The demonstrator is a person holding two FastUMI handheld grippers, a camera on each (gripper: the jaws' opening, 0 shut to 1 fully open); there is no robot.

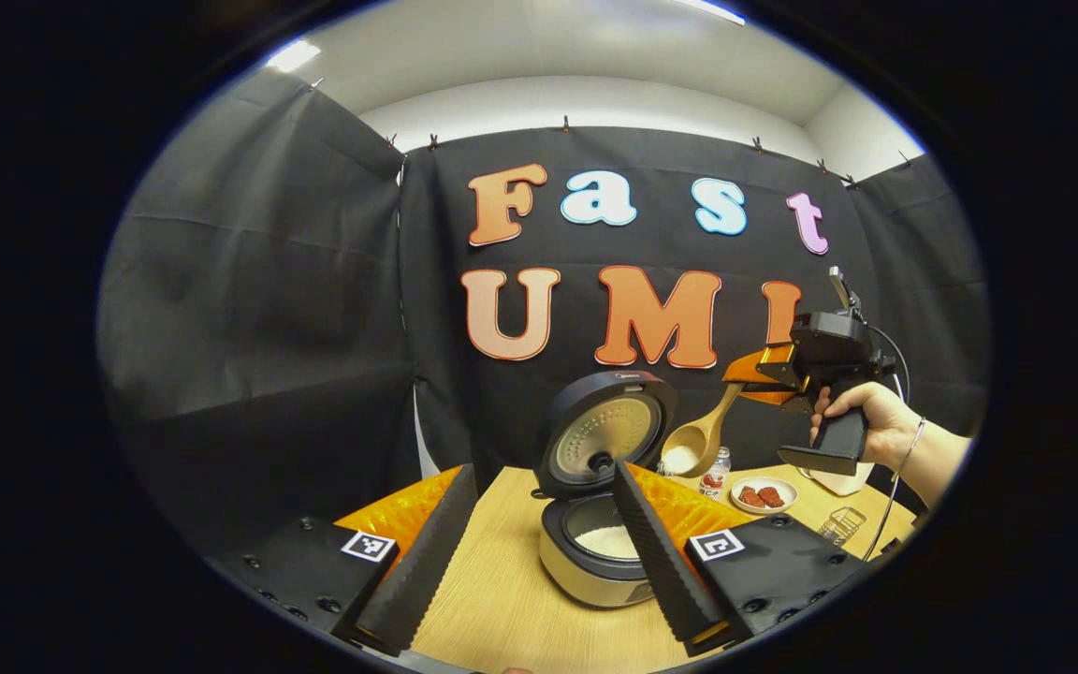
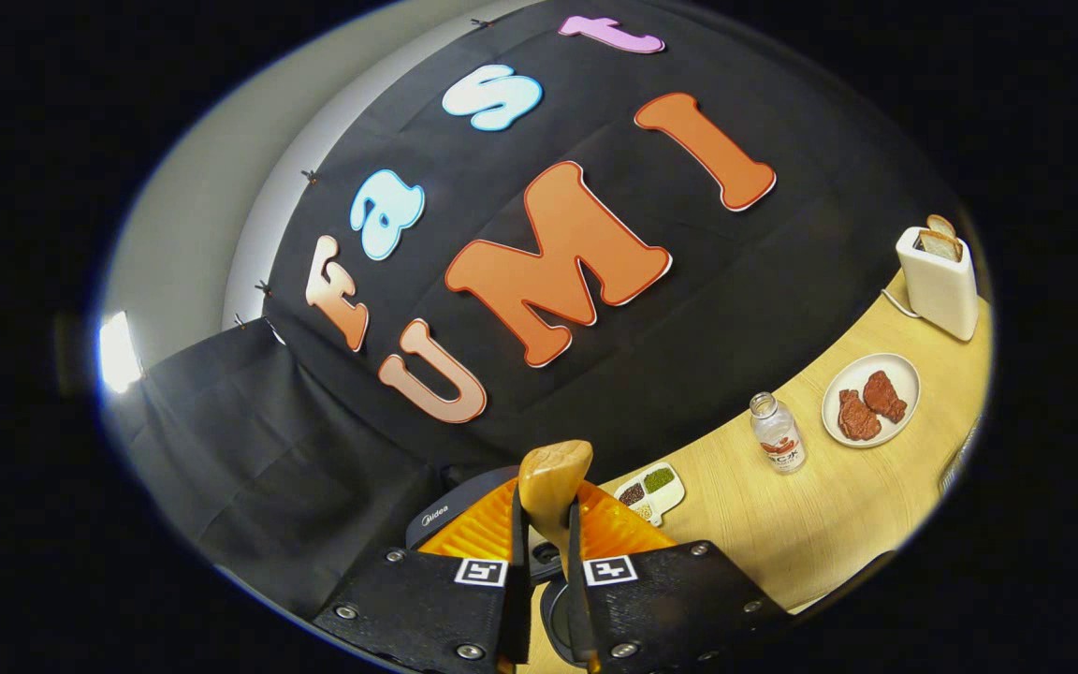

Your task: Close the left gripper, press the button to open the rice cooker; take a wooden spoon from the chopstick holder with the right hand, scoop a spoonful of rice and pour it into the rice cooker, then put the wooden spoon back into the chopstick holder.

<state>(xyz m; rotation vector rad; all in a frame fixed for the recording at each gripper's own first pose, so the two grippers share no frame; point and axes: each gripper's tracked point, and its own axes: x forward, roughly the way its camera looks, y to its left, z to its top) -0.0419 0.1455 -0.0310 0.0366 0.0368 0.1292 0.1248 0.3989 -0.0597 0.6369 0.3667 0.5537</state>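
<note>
R gripper [image 2: 546,562] clamps wooden spoon [image 1: 700,435], rice in bowl; L gripper [image 1: 539,552] wide open.

Bright ceiling light — fisheye-warped edges

The wooden table [image 1: 502,599] holds the rice cooker [image 1: 595,552]. Right of it sit a bottle [image 2: 778,432], plate [image 2: 904,374] and toaster [image 2: 941,285].
</note>
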